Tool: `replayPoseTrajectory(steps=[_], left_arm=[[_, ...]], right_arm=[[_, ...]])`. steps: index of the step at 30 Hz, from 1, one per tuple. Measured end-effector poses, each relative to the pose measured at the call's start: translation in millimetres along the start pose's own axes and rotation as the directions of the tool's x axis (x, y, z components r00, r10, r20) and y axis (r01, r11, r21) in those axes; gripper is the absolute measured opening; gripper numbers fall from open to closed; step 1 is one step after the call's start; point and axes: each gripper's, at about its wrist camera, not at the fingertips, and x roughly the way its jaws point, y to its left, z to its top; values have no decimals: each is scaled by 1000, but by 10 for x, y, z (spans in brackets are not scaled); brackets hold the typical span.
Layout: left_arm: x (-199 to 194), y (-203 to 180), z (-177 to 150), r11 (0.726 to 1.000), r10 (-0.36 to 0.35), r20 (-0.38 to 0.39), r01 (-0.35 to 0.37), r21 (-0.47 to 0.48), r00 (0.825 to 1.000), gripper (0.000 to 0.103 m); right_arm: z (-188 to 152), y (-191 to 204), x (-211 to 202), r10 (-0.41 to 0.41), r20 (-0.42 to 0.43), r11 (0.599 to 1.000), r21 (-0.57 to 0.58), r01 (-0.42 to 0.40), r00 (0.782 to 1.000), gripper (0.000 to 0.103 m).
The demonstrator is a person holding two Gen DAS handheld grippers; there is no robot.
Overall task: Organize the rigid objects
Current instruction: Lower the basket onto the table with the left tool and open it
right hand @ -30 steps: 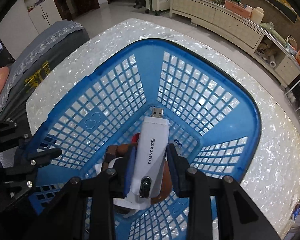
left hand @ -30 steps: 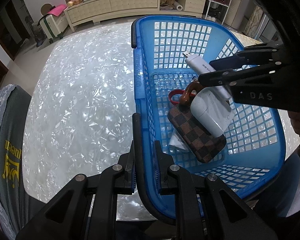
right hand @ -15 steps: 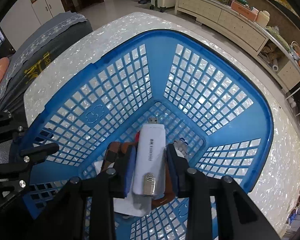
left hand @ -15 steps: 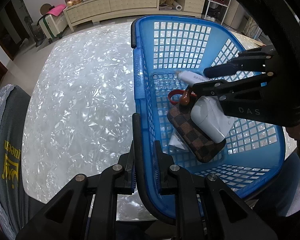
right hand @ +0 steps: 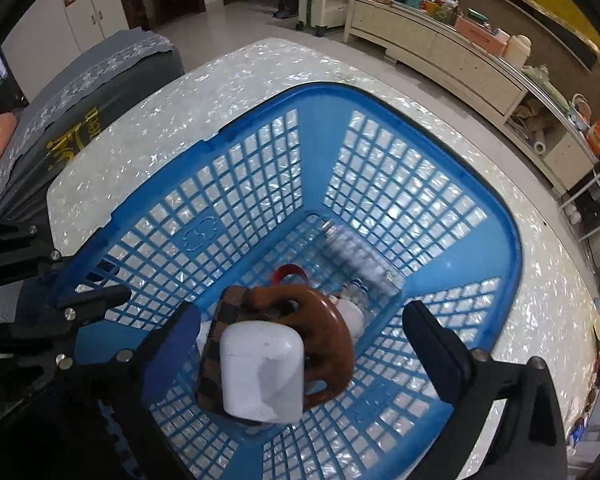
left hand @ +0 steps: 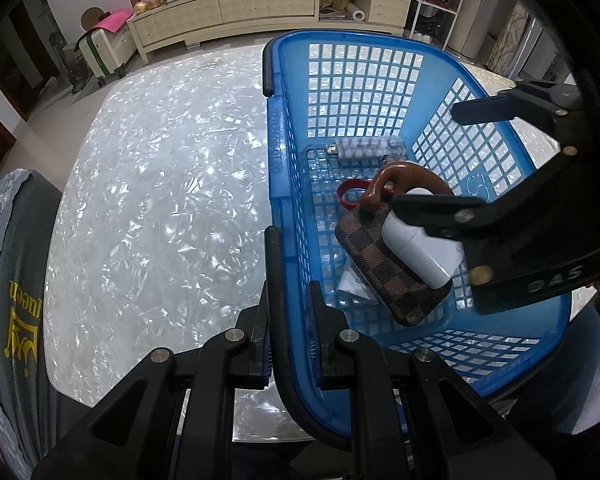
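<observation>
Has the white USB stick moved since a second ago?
Yes. It has left the right gripper, whose jaws have just been opening with nothing between them, and now lies blurred on the blue basket floor: USB stick, beyond the checkered wallet.

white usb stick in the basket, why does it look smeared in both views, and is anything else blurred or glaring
Left wrist view: the white usb stick is streaked by motion blur while the checked wallet is sharp; the table throws patchy glare. Right wrist view: the stick smears diagonally, and the basket rim bows from fisheye distortion.
</observation>
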Motion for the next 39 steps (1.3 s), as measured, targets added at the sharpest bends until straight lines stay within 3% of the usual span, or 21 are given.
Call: replayPoseTrajectory(steps=[15,16,19,23,33,36,39], left_arm=[[-6,-52,-10,1000,29,-1,-29,2,1000,17],[-7,-58,-5,999,34,0,-34,3,999,21],[-36,-58,9,999,49,16,-49,-5,999,53],[-68,-50,47,999,39,25,-38,-24,999,71],[-386,-255,56,998,69,112,-67,-23,991,85],[-529,-312,81,998,43,165,-36,-45,985,85],[-643,-379,90,999,25,196,-16,-49,980,94]], right_arm=[[-250,-276,-509,-46,84,992,119,35,995,103],[-273,-291,-528,-53,87,991,124,42,995,103],[-345,-332,-557,-77,92,986,156,62,993,103],[-494,-426,-594,-90,93,974,218,68,992,103],[-872,-414,-846,-144,117,934,345,95,983,103],[-963,-396,-951,-161,131,916,388,99,978,103],[-1054,-387,-1077,-186,155,888,449,98,970,103]])
